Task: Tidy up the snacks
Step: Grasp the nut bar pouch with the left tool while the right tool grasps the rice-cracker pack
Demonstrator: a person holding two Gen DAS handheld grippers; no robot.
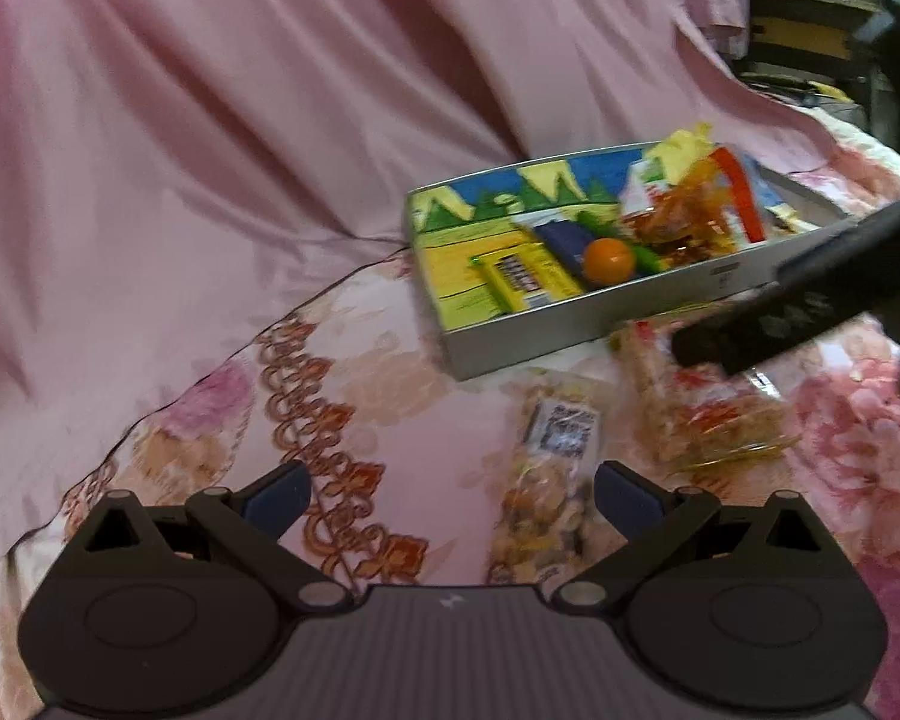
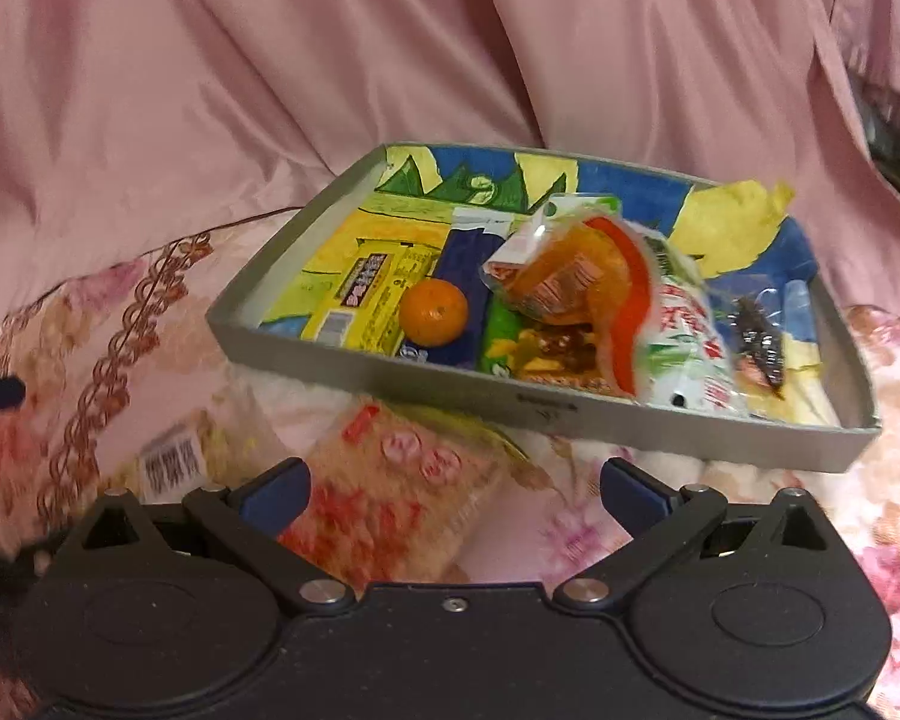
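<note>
1. Two grippers in use, both spread wide and holding nothing: left gripper [image 1: 453,489] hovering low over the floral bedspread [image 1: 222,420], right gripper [image 2: 455,489] just short of the grey tray [image 2: 546,414].
2. Seen resting on the bedspread against draped pink fabric [image 1: 240,108]: the tray, its floor printed in yellow, blue and green.
3. Counted inside the tray: a small orange [image 2: 434,312] near the middle, touching a yellow bar packet [image 2: 363,294] on its left and lying on a dark blue packet [image 2: 465,264].
4. Piled further right in the tray: an orange-and-red clear bag [image 2: 576,288] atop a white-and-green packet [image 2: 690,354], with a dark dried snack in clear wrap [image 2: 759,342] beside them and a crumpled yellow wrapper [image 2: 732,222] at the back wall.
5. Left outside, on the bedspread in front of the tray's near wall: a red-printed cracker bag [image 2: 390,498], lying between the right gripper's fingers and partly tucked under the tray's edge.
6. Found just left of that bag: a clear bag of mixed nuts with a white barcode label [image 1: 546,492], sitting between the left gripper's fingers in the left wrist view.
7. Blurred by motion, so print on packets unreadable.
</note>
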